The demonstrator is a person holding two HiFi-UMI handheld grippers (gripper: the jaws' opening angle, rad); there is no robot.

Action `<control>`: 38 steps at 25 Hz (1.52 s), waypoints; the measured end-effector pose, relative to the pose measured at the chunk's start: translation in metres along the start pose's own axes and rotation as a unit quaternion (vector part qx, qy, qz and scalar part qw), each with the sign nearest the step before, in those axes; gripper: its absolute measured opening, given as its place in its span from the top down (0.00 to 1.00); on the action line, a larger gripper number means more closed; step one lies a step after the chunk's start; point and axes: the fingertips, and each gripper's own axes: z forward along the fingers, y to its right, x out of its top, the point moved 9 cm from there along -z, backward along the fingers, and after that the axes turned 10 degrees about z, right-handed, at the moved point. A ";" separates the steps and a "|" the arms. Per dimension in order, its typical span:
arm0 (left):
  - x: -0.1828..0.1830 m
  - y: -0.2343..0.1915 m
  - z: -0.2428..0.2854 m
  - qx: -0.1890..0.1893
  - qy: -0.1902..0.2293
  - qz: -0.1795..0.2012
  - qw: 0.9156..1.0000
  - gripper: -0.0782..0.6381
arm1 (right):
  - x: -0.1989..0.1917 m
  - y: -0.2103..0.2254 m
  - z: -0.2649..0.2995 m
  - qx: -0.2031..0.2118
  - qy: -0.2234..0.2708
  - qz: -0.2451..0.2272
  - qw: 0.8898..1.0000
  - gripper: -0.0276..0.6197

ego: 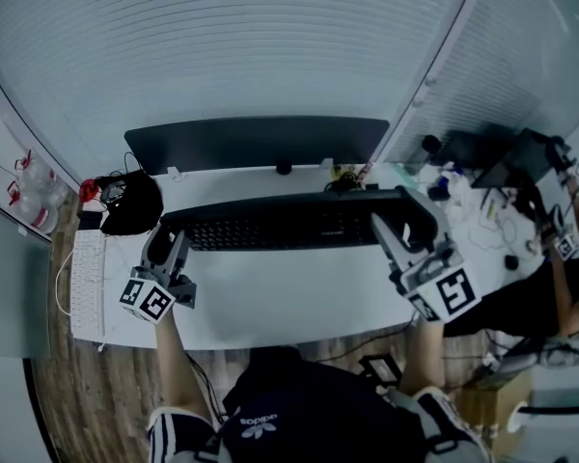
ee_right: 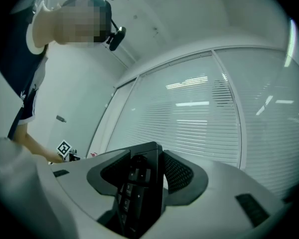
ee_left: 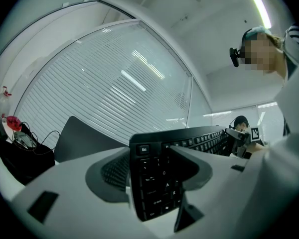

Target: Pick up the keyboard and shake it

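Head view: left gripper [ego: 170,246] and right gripper [ego: 394,231] are clamping their jaws on the keyboard [ego: 289,222] ends, seemingly lifted; shaking is coming next.

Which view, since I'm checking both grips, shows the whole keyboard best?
The head view: the whole keyboard spans from left gripper to right gripper. Each gripper view shows only one end, clamped between its jaws.

Head view: high above, facing steeply down on the desk [ego: 270,297]. Gripper views: low, close, nearly level, facing the blinds [ee_left: 114,83]. All share the keyboard [ego: 280,228].
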 end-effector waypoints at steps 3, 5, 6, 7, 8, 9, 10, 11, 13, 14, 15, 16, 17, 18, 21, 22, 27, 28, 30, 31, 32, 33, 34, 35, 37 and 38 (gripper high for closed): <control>0.001 -0.001 0.002 0.002 0.004 -0.002 1.000 0.57 | 0.002 0.001 0.003 -0.007 0.010 0.008 1.000 0.65; 0.001 0.002 0.001 0.000 0.003 -0.003 1.000 0.57 | 0.008 -0.006 0.002 -0.008 0.009 0.010 1.000 0.65; 0.002 0.003 -0.001 -0.004 0.002 -0.006 1.000 0.57 | 0.011 -0.009 -0.001 -0.007 0.010 0.011 1.000 0.65; 0.002 0.004 -0.002 -0.008 0.000 -0.007 1.000 0.57 | 0.012 -0.010 -0.004 -0.007 0.010 0.010 1.000 0.65; 0.002 0.004 -0.002 -0.011 0.000 -0.007 1.000 0.57 | 0.011 -0.008 -0.006 -0.008 0.011 0.007 1.000 0.65; 0.001 0.003 -0.001 -0.011 0.000 -0.005 1.000 0.57 | 0.010 -0.005 -0.004 -0.009 0.011 0.002 1.000 0.65; -0.001 0.003 -0.001 -0.009 0.001 -0.003 1.000 0.57 | 0.011 -0.005 -0.001 -0.009 0.010 -0.001 1.000 0.65; -0.001 0.005 -0.002 -0.006 0.001 -0.003 1.000 0.57 | 0.014 -0.008 0.000 -0.008 0.008 -0.002 1.000 0.65; 0.002 0.008 -0.008 -0.004 0.001 -0.010 1.000 0.57 | 0.018 -0.014 -0.004 -0.002 0.003 -0.001 1.000 0.65; 0.003 0.008 -0.008 -0.004 0.001 -0.012 1.000 0.57 | 0.017 -0.013 -0.005 0.000 0.002 -0.001 1.000 0.65; 0.003 0.006 -0.007 -0.004 0.001 -0.012 1.000 0.57 | 0.014 -0.009 -0.004 0.000 0.002 -0.003 1.000 0.65; 0.002 0.004 -0.005 -0.003 0.001 -0.012 1.000 0.57 | 0.013 -0.007 -0.001 -0.001 0.001 -0.004 1.000 0.65; 0.002 0.003 -0.005 -0.001 0.001 -0.010 1.000 0.57 | 0.013 -0.007 0.002 -0.001 0.000 -0.005 1.000 0.65; 0.002 0.003 -0.006 0.001 0.001 -0.010 1.000 0.57 | 0.016 -0.011 0.003 -0.002 -0.002 -0.003 1.000 0.65; 0.008 0.003 -0.006 0.001 0.009 -0.010 1.000 0.57 | 0.022 -0.013 0.003 -0.001 -0.001 0.003 1.000 0.65; 0.009 0.003 -0.005 0.001 0.012 -0.008 1.000 0.57 | 0.022 -0.012 0.004 -0.002 0.001 0.004 1.000 0.65; 0.007 0.005 -0.008 0.005 0.009 -0.002 1.000 0.57 | 0.018 -0.011 0.006 -0.004 -0.004 0.005 1.000 0.65; 0.006 0.005 -0.009 0.005 0.007 -0.003 1.000 0.57 | 0.017 -0.011 0.006 -0.005 -0.004 0.006 1.000 0.65; 0.004 0.004 -0.010 0.007 0.006 -0.005 1.000 0.57 | 0.015 -0.010 0.007 -0.004 -0.006 0.005 1.000 0.65; 0.003 0.004 -0.010 0.008 0.006 -0.006 1.000 0.57 | 0.015 -0.010 0.008 -0.004 -0.008 0.006 1.000 0.65; 0.003 0.004 -0.010 0.009 0.005 -0.006 1.000 0.57 | 0.015 -0.011 0.009 -0.003 -0.009 0.007 1.000 0.65; 0.002 0.003 -0.011 0.010 0.005 -0.007 1.000 0.57 | 0.015 -0.011 0.010 -0.002 -0.008 0.008 1.000 0.65; 0.002 0.003 -0.011 0.011 0.005 -0.008 1.000 0.57 | 0.014 -0.011 0.011 -0.002 -0.008 0.007 1.000 0.65; 0.002 0.003 -0.012 0.011 0.004 -0.009 1.000 0.57 | 0.012 -0.009 0.010 -0.001 -0.010 0.002 1.000 0.65; 0.001 0.002 -0.013 0.013 0.003 -0.011 1.000 0.57 | 0.008 -0.006 0.008 0.001 -0.015 -0.013 1.000 0.65; 0.000 0.003 -0.013 0.014 0.002 -0.011 1.000 0.57 | 0.008 -0.005 0.008 0.002 -0.015 -0.016 1.000 0.65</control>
